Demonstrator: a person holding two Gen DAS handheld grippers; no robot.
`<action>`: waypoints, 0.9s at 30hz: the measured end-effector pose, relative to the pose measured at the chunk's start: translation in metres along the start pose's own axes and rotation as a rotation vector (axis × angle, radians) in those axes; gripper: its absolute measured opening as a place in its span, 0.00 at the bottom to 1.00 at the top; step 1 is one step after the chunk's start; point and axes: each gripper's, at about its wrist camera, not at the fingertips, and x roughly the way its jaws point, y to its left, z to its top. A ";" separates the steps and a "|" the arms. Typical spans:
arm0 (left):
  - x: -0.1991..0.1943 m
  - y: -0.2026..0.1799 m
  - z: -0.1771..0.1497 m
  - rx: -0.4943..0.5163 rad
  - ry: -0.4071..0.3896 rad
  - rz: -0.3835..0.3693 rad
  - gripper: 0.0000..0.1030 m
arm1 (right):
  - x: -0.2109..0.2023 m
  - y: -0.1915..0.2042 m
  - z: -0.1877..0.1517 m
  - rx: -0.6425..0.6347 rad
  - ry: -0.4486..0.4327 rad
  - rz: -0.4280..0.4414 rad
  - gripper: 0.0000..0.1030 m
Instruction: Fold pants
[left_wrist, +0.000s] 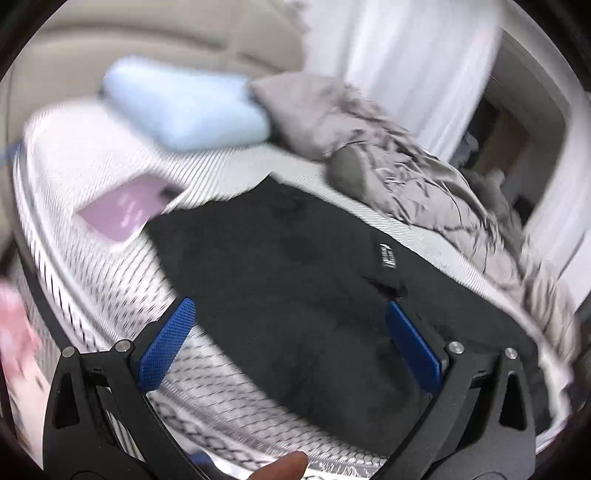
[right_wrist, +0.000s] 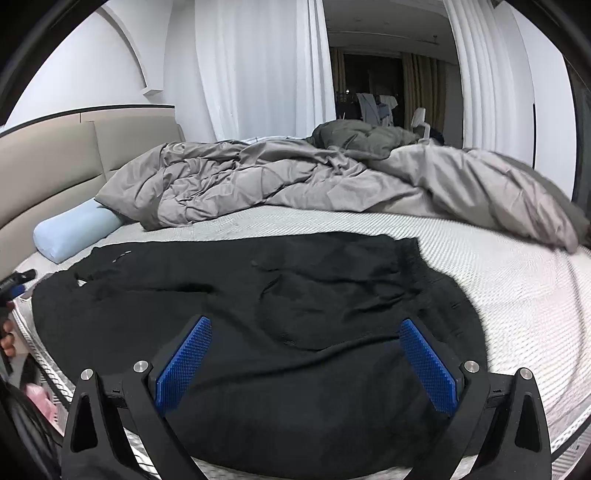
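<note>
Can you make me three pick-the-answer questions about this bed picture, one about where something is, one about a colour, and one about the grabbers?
1. Where do the pants lie?
A. on the floor
B. on the bed
C. on a chair

2. What colour is the pillow?
A. light blue
B. red
C. green

3. How are the two grippers?
A. both shut on the pants
B. one open, one shut
C. both open, holding nothing

Answers:
1 B: the black pants are spread flat on the mattress, in front of the blanket.
2 A: the pillow by the headboard is pale blue.
3 C: the left gripper and right gripper both have their blue pads wide apart above the cloth.
</note>
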 end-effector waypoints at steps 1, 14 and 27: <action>0.003 0.011 0.002 -0.029 0.020 -0.004 0.95 | 0.000 -0.010 0.001 0.006 0.010 -0.001 1.00; 0.090 0.097 0.036 -0.312 0.160 -0.087 0.16 | -0.005 -0.091 -0.016 0.156 0.075 -0.017 1.00; 0.035 0.104 0.037 -0.267 0.010 0.005 0.00 | -0.021 -0.117 -0.083 0.546 0.204 0.214 0.87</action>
